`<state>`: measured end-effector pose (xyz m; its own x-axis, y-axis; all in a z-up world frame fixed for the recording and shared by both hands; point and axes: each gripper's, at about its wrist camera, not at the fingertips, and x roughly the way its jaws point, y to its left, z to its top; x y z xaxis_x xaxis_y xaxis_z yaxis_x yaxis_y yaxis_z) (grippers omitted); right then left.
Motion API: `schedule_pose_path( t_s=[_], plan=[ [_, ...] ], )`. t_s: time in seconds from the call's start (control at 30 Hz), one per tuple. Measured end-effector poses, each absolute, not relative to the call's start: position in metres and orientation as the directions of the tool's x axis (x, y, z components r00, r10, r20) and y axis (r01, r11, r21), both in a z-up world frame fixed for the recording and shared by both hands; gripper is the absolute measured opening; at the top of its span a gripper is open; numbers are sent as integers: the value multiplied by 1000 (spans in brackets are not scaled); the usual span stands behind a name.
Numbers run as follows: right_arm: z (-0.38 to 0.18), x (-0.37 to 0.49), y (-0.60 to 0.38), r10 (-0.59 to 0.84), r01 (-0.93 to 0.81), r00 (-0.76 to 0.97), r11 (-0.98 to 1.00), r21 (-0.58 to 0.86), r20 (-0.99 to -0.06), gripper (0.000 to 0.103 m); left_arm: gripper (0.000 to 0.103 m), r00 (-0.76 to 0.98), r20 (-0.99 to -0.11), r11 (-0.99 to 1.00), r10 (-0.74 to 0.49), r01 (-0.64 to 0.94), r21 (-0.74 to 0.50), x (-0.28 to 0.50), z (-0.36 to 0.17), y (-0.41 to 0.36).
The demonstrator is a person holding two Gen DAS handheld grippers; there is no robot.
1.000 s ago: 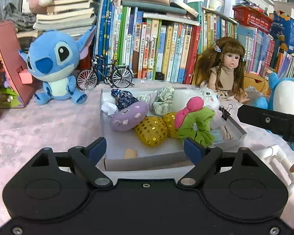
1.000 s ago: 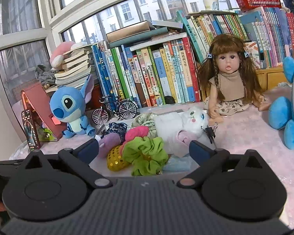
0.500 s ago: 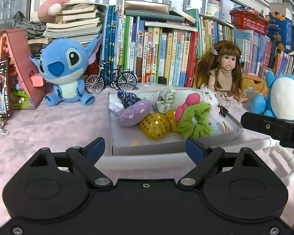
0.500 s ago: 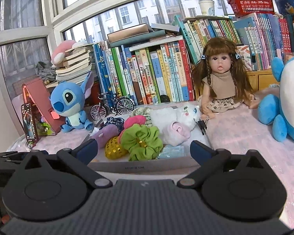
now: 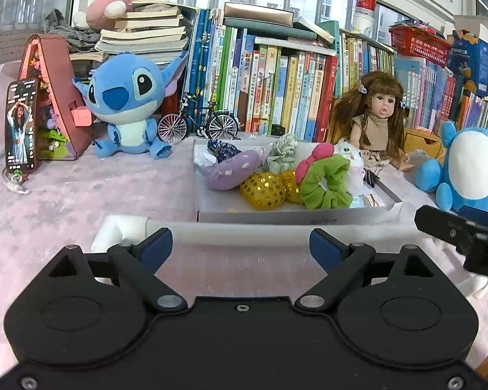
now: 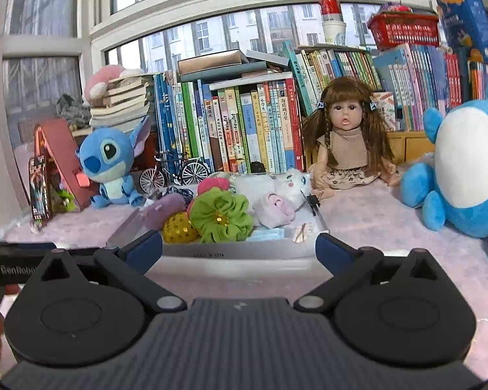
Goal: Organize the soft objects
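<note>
A shallow white box [image 5: 296, 217] on the pink cloth holds several soft things: a green scrunchie [image 5: 325, 183], a pink one [image 5: 314, 159], gold sequin balls [image 5: 263, 190], a purple plush [image 5: 231, 170] and a white plush cat [image 6: 289, 183]. My left gripper [image 5: 240, 243] hangs short of the box, over a white pipe [image 5: 276, 229]; its jaws are opening with nothing between them. My right gripper [image 6: 239, 247] is open and empty before the box's front wall [image 6: 231, 253]. Its black finger [image 5: 455, 230] shows at the right of the left wrist view.
Behind the box stand a blue Stitch plush [image 5: 127, 104], a small model bicycle [image 5: 198, 123], a row of books [image 5: 276, 87] and a doll [image 5: 377, 117]. A blue-and-white plush [image 5: 471, 169] sits at the right. A phone [image 5: 21, 123] leans at the left.
Both grippers have drawn back from the box, which now looks smaller and farther. The white pipe has come into view in front of it. The left jaws stand a little wider.
</note>
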<state>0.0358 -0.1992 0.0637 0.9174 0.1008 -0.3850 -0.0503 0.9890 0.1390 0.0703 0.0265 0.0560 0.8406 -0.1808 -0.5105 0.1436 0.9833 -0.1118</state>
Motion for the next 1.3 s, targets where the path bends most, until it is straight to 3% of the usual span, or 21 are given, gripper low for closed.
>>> schedule_pose_path(
  t_s=[0.63,1.1,1.3],
  plan=[
    [51,-7,-184,26,-16,919,999,30,-393,103,94,813,-558,986,-166,131,-104,28,46,26],
    [28,-46,-172,-10,-12,852,999,-39,-523,103,95,723,-674,988,-153,119,-97,-13,13,24],
    [13,-35,-176,-13,22,797,1000,7,-603,103,97,709,-694,992,-123,109,-64,-5,4,20]
  ],
)
